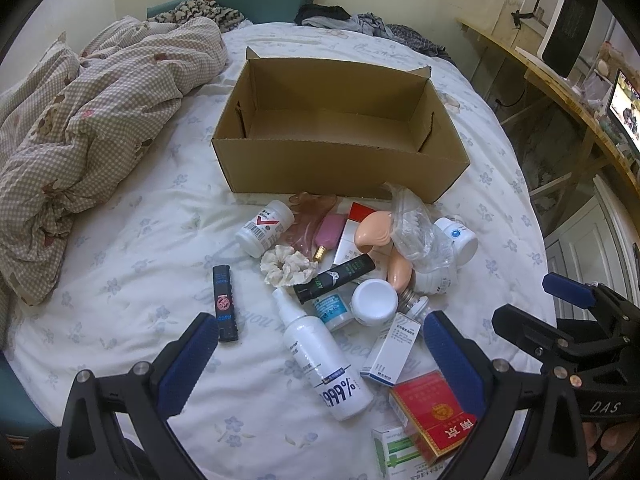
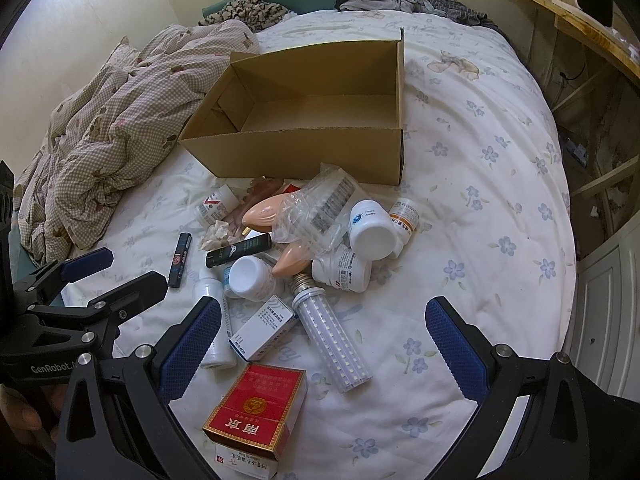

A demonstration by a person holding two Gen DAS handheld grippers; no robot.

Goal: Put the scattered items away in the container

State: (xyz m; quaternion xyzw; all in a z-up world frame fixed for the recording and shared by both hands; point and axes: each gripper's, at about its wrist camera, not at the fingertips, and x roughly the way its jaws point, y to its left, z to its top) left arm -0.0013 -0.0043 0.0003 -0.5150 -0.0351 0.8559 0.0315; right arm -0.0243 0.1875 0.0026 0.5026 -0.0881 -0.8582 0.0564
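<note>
An open, empty cardboard box [image 1: 340,120] [image 2: 304,152] sits on the bed. In front of it lies a heap of small items: a white spray bottle [image 1: 324,356], white pill jars [image 2: 372,228], a black tube [image 1: 226,304], a red cigarette pack [image 1: 434,412] [image 2: 258,408], an LED corn bulb [image 2: 330,332], small white cartons [image 2: 262,330] and a crumpled plastic bag [image 2: 316,208]. My left gripper [image 1: 320,356] is open, its fingers either side of the spray bottle. My right gripper [image 2: 324,344] is open above the bulb and the red pack. Neither holds anything.
A rumpled checked quilt [image 1: 80,140] fills the bed's left side. Clothes [image 1: 352,20] are piled at the headboard. A wooden shelf [image 1: 568,92] with a lit screen runs along the right wall. The floral bed sheet [image 2: 480,184] to the right of the heap is bare.
</note>
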